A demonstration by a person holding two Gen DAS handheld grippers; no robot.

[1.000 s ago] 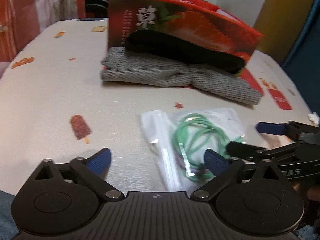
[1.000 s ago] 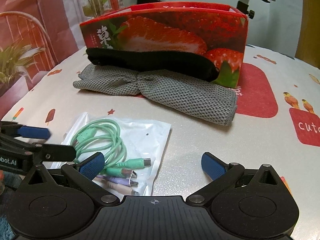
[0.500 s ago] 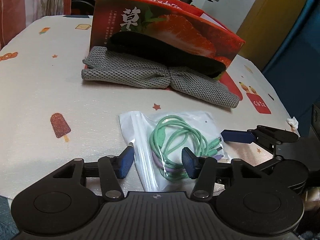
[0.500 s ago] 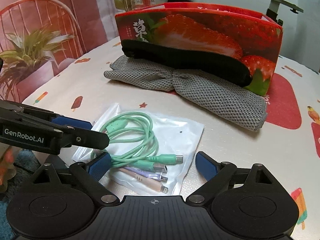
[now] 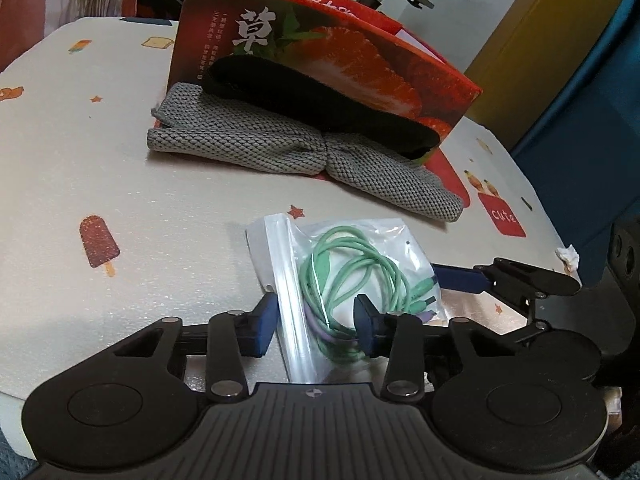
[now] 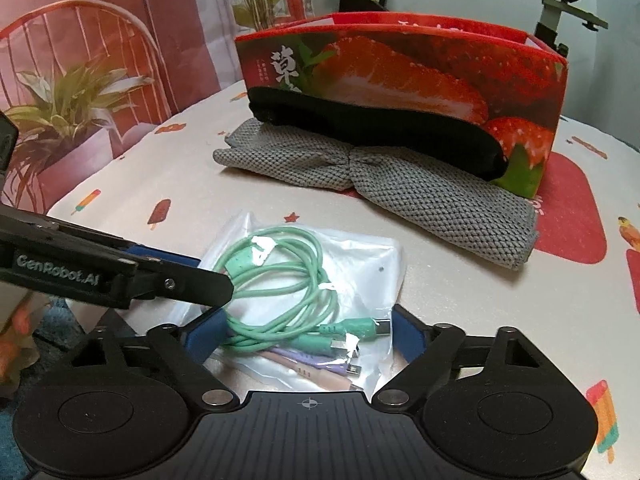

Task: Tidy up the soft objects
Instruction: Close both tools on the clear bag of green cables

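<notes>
A clear zip bag (image 5: 348,272) (image 6: 304,280) of coiled green and purple cables lies on the table near its front edge. My left gripper (image 5: 316,324) is closing around the bag's near zip end, jaws a narrow gap apart, pads touching the plastic. My right gripper (image 6: 304,336) straddles the bag's plug end, jaws partly closed with the bag between them. A grey knit cloth (image 5: 296,152) (image 6: 384,188) lies beyond, with a black cloth (image 5: 316,104) (image 6: 372,124) on it against a red strawberry box (image 5: 332,48) (image 6: 404,68).
The table (image 5: 120,168) has a pale printed cover with popsicle pictures. A potted plant (image 6: 60,104) and a red chair stand off the table's left side. An exercise bike stands behind the box. A blue and yellow wall is at the right.
Both grippers moved in over the cable bag. The left jaws narrowed from wide open to a small gap on the bag; the right jaws also narrowed around it.
</notes>
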